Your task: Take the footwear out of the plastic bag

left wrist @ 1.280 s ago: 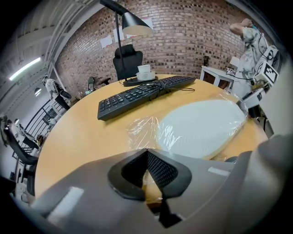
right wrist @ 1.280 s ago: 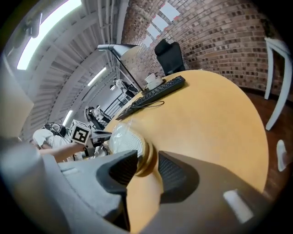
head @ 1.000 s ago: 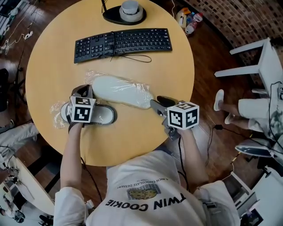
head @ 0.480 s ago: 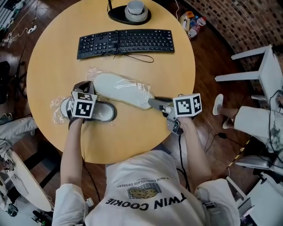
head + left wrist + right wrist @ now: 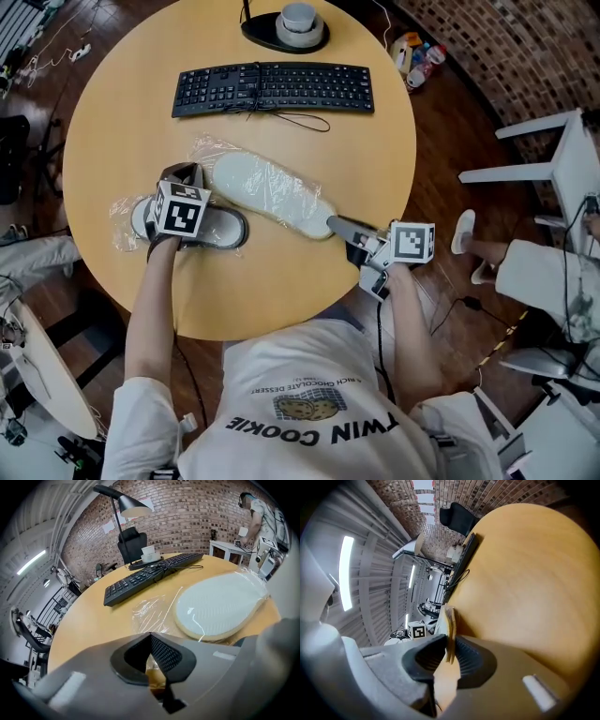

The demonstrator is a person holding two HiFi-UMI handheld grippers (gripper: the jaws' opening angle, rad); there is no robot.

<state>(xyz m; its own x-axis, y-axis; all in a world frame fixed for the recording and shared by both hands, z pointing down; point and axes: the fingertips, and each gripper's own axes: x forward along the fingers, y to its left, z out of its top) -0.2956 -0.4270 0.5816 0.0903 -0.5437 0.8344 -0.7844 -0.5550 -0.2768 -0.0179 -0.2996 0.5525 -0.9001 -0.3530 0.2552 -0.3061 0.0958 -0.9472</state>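
Nearest me, by the bench (image 5: pixel 281 300) edge, my right gripper (image 5: pixel 334 225) has just been closing its jaws. They now clamp the thin heel rim of the white slipper (image 5: pixel 267 190), which sits edge-on between the pads, so I judge I can draw it out towards me. To my left a grey slipper (image 5: pixel 214 232) lies strap up on a loose bit of film (image 5: pixel 122 228), apparently already free. Just past it, my left gripper (image 5: pixel 187 173) has its jaws together at the far end of the plastic bag (image 5: pixel 208 150). A wrinkle of the bag looks caught between the pads, which would anchor it while the slipper slides out. The white slipper lies sole up inside the bag, so its strap is hidden. I cannot tell whether the bag's mouth is at my end, nor whether plastic sits between my right pads and the sole. Beyond are a keyboard (image 5: pixel 272 87) and a lamp (image 5: pixel 286 30) base, cut off by the frame.
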